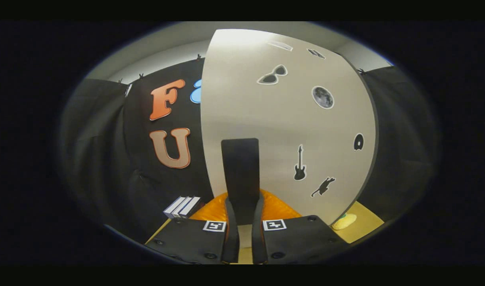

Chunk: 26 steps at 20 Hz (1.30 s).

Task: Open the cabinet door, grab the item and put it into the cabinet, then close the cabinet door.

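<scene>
Black cloth hangs all around the booth, and below it lies a pale yellow-tan bench that carries everything. The landmark here is the tall off-white cabinet door, a flat panel with small stickers on it: sunglasses, a moon, a guitar and a cat. It stands straight ahead of the gripper and very near.

The gripper's two fingers stand close together and appear clamped on a dark, flat, upright piece that rises in front of the door panel. I judge this piece to be the door's handle, but I cannot tell for sure whether it is fixed to the door. If it is the handle, the grip would serve to swing the door, which fits either the opening or the closing step of the task.

At the foot of the door, just behind the fingers, lies a shiny orange crinkled bag, probably the item of the task. I cannot tell whether it is already in the cabinet or on the bench in front of it, because the inside of the cabinet is hidden.

To the left of the door, against the cloth, lie some flat white and grey boxes in a row. To the right of the door's lower corner rests a small yellowish object, too small to identify.
</scene>
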Motion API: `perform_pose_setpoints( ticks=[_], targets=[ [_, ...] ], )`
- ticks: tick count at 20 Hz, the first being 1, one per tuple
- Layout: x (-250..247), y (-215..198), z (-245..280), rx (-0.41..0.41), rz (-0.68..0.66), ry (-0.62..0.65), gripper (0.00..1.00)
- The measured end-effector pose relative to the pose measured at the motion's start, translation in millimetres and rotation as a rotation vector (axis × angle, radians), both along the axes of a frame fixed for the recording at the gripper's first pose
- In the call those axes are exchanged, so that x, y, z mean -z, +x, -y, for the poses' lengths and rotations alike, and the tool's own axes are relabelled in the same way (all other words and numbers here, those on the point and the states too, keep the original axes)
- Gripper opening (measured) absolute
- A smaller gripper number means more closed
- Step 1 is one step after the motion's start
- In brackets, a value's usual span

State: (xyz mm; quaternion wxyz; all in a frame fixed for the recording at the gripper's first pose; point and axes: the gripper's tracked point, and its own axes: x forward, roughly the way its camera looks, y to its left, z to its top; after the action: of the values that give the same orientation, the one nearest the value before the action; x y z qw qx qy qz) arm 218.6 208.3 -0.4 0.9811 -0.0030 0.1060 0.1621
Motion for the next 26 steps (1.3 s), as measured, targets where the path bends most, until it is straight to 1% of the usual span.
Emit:
perform_pose_setpoints(
  ticks=[6, 12, 13, 15, 22, 26],
  targets=[
    [-4.1, -50.9, 51.7, 0.025, 0.017, 0.006, 0.21],
    [-12.9, -101.9, 132.4, 0.11, 0.046, 0.008, 0.19],
    [-10.5, -104.3, 143.8, 0.12, 0.043, 0.014, 0.17],
    [-15.8, -124.4, 168.8, 0.146, 0.043, 0.025, 0.12],
    [-24.4, -145.3, 256.6, 0.294, 0.081, -0.023, 0.11],
    [-28.2, -150.3, 306.2, 0.38, 0.085, -0.011, 0.1]
  ],
)
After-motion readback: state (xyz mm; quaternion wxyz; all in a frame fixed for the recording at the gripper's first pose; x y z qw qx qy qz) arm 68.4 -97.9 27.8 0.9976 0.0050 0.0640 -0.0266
